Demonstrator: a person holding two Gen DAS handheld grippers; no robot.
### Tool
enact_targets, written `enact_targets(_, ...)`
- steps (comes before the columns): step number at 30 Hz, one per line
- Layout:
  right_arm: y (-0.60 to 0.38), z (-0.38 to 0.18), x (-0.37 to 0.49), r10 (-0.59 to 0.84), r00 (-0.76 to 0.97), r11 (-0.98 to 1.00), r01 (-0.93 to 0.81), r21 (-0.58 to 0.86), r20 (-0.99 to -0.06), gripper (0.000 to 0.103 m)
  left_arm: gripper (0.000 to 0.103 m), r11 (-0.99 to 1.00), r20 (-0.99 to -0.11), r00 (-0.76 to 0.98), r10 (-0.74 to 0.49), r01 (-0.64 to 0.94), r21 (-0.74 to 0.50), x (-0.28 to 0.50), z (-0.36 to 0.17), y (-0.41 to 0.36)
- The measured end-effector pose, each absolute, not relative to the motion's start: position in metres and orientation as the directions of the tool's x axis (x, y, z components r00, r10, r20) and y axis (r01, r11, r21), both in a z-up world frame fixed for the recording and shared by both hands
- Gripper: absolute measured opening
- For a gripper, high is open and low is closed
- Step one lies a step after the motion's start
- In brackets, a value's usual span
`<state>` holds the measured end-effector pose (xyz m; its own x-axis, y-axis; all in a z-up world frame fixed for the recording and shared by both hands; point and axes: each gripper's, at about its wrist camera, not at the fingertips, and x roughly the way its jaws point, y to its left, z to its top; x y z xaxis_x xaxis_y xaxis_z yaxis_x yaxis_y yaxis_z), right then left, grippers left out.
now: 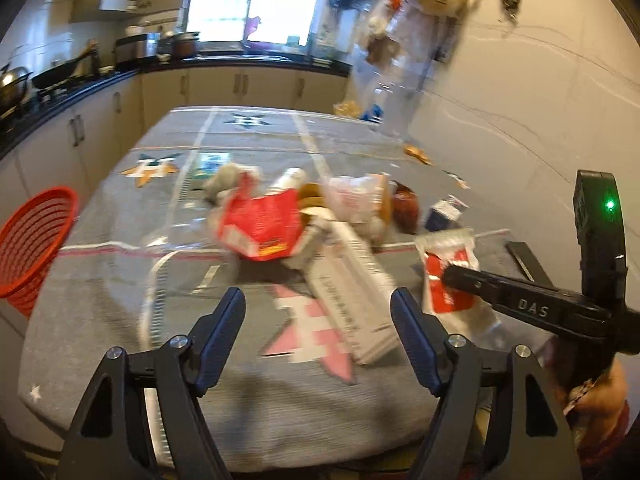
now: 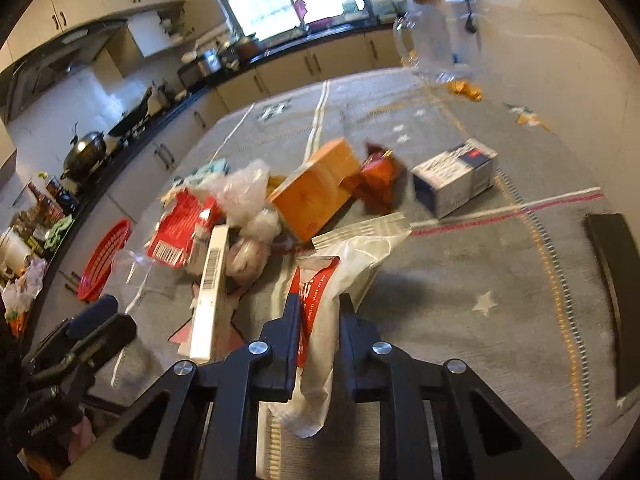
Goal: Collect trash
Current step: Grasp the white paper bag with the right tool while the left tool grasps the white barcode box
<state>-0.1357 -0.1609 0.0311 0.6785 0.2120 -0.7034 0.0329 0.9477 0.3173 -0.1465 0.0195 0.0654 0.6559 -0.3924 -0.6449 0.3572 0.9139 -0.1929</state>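
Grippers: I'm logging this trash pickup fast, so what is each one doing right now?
Left gripper: open, nothing between its jaws.
Right gripper: shut on the wet wipe packet, a red and white wrapper.

The red basket (image 1: 34, 240) off the counter's left edge is cut by the frame. Print on the long white box (image 1: 352, 292) smears unreadable. The wet-wipe packet's (image 2: 316, 320) lower end hides behind the right tool (image 2: 320, 308).
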Motion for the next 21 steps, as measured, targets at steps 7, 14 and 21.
enact_targets(7, -0.181, 0.045, -0.148, 0.093, 0.752, 0.959, 0.108, 0.262, -0.653, 0.018, 0.074, 0.9, -0.718, 0.569, -0.401, 0.391, -0.192, -0.127, 0.06, -0.028)
enact_targets(14, -0.19, 0.046, -0.152, 0.079, 0.763, 0.959, 0.117, 0.257, -0.641, 0.018, 0.054, 0.943, -0.775, 0.577, -0.259, 0.326, -0.072, -0.109, 0.044, -0.055)
enact_targets(21, -0.187, 0.047, -0.156, 0.127, 0.772, 0.958, 0.067, 0.278, -0.623, 0.018, 0.032, 0.95, -0.79, 0.559, -0.253, 0.298, -0.094, -0.103, 0.036, -0.036)
